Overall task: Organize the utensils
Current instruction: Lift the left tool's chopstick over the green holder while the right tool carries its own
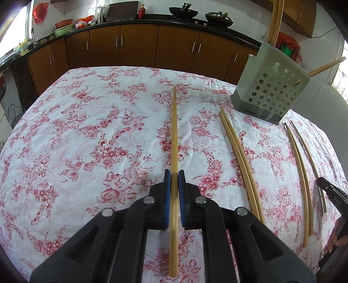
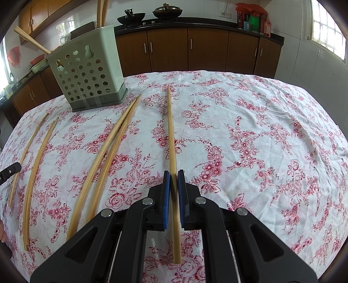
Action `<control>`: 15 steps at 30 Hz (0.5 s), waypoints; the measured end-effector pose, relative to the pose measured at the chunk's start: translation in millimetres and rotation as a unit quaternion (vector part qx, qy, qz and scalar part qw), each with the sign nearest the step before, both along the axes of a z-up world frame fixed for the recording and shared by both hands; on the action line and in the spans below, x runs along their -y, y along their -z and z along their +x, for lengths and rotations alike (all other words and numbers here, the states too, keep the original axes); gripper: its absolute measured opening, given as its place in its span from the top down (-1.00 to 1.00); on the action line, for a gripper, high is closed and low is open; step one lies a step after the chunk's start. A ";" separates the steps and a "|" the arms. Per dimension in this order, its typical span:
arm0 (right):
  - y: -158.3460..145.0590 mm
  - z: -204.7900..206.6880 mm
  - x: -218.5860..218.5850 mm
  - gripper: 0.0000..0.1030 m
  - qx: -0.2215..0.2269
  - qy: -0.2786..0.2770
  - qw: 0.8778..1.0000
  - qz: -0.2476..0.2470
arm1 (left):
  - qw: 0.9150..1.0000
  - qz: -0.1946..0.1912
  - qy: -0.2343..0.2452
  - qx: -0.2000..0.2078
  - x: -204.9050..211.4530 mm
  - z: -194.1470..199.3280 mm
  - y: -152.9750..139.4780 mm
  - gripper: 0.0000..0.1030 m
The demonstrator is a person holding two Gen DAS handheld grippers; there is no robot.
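My left gripper (image 1: 174,180) is shut on a bamboo chopstick (image 1: 174,130) that runs straight ahead over the floral tablecloth (image 1: 87,130). My right gripper (image 2: 173,180) is shut on another chopstick (image 2: 170,130), which also points away from me. Between the two lie two pairs of chopsticks, the left pair (image 1: 239,152) (image 2: 37,174) and the right pair (image 1: 301,169) (image 2: 108,152). The pale green perforated holder (image 1: 269,87) (image 2: 87,71) stands at the far side with several chopsticks (image 1: 275,21) in it. Each gripper's tip shows at the edge of the other's view: right (image 1: 326,189), left (image 2: 10,170).
Brown kitchen cabinets (image 1: 139,43) with a dark counter run behind the table, and two woks (image 2: 167,10) sit on the stove. The cloth-covered table's far edge (image 2: 195,71) lies just beyond the holder. A hand (image 1: 335,239) shows at the right edge.
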State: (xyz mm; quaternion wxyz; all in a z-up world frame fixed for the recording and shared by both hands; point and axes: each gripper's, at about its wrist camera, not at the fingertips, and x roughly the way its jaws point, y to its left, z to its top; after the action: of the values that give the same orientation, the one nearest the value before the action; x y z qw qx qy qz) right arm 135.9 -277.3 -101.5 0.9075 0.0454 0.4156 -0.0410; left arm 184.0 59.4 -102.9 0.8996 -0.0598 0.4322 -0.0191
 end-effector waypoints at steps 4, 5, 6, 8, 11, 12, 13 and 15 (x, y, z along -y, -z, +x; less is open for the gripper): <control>0.3 -1.1 -1.1 0.83 -0.001 -0.004 1.000 -0.009 | 1.000 0.028 0.013 -0.004 6.3 -6.5 -1.6 0.80; 0.4 -1.8 -1.4 0.83 -0.001 -0.004 1.000 -0.010 | 0.999 0.030 0.015 -0.006 6.7 -8.9 -1.9 0.78; 0.6 -3.1 -0.2 0.83 0.000 -0.004 1.000 -0.005 | 0.999 0.030 0.017 -0.007 6.8 -13.3 -2.1 0.77; 0.0 -4.8 1.3 0.83 0.000 -0.003 1.000 0.005 | 0.999 0.037 0.018 -0.005 8.0 -19.6 -1.1 0.77; -0.3 -4.4 2.1 0.85 0.001 -0.005 1.000 0.010 | 0.998 0.060 0.022 -0.002 14.5 -24.4 -0.2 0.78; -1.3 -4.1 1.4 0.86 0.001 -0.004 1.000 0.005 | 0.997 0.068 0.025 -0.002 17.1 -24.2 -0.3 0.83; -4.0 -6.1 2.6 0.86 0.003 -0.003 1.000 0.004 | 0.997 0.071 0.029 -0.004 18.9 -23.4 -1.0 0.83; -18.7 -11.8 5.0 0.86 0.031 -0.001 0.999 0.010 | 0.997 0.068 0.031 0.005 17.2 -23.9 -8.9 0.84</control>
State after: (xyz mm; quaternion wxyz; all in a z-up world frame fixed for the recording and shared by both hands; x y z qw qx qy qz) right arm 124.1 -282.3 -82.8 0.9193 0.0549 0.3881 -0.0343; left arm 160.1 42.2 -94.0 0.9027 0.0150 0.4296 -0.0180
